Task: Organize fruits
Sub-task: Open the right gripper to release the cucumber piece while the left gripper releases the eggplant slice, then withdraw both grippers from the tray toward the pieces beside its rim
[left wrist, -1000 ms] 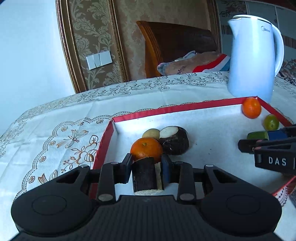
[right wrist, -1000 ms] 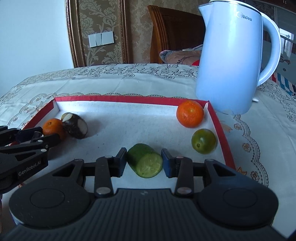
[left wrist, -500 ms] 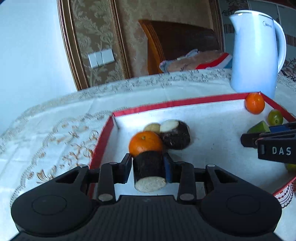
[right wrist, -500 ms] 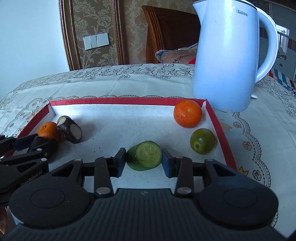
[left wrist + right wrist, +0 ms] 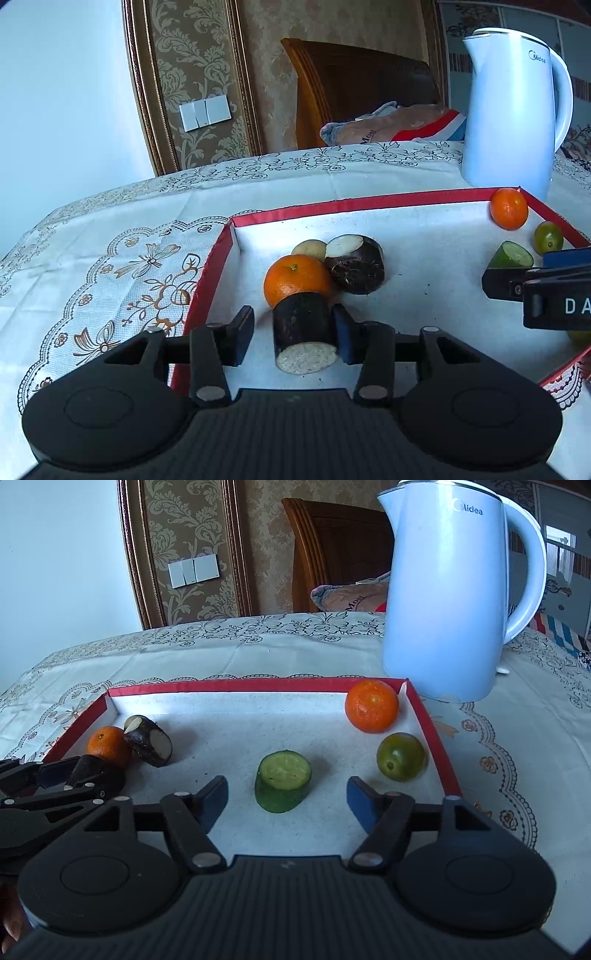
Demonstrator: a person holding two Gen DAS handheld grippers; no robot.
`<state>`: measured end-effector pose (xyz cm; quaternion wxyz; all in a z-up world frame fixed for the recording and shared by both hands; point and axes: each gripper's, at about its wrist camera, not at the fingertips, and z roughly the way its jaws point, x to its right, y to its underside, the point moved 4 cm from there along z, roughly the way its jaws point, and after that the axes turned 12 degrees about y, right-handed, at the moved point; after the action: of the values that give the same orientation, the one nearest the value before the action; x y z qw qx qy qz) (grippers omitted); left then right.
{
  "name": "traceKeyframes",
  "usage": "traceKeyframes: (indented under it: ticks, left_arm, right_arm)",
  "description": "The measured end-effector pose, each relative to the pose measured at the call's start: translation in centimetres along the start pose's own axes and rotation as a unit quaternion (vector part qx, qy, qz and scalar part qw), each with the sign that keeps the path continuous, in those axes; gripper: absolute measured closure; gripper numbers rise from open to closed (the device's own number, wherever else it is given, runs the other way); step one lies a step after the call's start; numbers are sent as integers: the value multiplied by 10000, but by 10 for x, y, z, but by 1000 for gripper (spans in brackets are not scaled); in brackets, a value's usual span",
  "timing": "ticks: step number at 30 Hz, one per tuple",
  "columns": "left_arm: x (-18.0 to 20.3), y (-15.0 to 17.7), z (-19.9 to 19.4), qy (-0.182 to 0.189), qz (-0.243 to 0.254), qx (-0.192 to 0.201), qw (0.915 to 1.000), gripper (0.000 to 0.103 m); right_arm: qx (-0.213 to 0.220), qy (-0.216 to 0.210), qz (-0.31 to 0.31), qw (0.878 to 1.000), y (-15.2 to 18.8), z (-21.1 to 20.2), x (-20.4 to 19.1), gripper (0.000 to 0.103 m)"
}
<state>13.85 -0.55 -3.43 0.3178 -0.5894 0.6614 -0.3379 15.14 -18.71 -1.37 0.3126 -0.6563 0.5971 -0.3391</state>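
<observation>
A home dining room: ahead of the grippers, an embroidered tablecloth (image 5: pixel 221 646), a white electric kettle (image 5: pixel 443 602), a carved wooden chair (image 5: pixel 354 85), damask wallpaper (image 5: pixel 192 55) with wall switches (image 5: pixel 205 112).

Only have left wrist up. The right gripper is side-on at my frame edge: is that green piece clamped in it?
Observer: No. In the right wrist view the green cucumber piece sits between the right gripper jaws, which are opening. Neither pad touches it.
Operator: Standing or tipped over?
Observer: Standing on the tray, cut face up.
Operator: Anything crowding the finger on the kettle side?
Observer: No. The green round fruit lies clear of that finger, with bare tray between them.
</observation>
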Motion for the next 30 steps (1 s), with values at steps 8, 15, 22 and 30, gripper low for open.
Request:
traceKeyframes:
  ticks: [8,15,22,30]
  left_arm:
    - [-1,3,-5,47,5,10,10000,49]
    - [-3,7,-21,101,-7,188,9998,49]
    - [-3,10,-41,207,-71,436,9988,43]
    - [1,15,-58,422,-127,540,9976,38]
  right_arm:
    - [62,-79,72,9999,3,-8,4,24]
    - [238,-213,275,9991,11,-28,17,18]
    - [290,-337,447,9980,22,-42,28,18]
    - [669,-239,563,9959,40,-70,42,9]
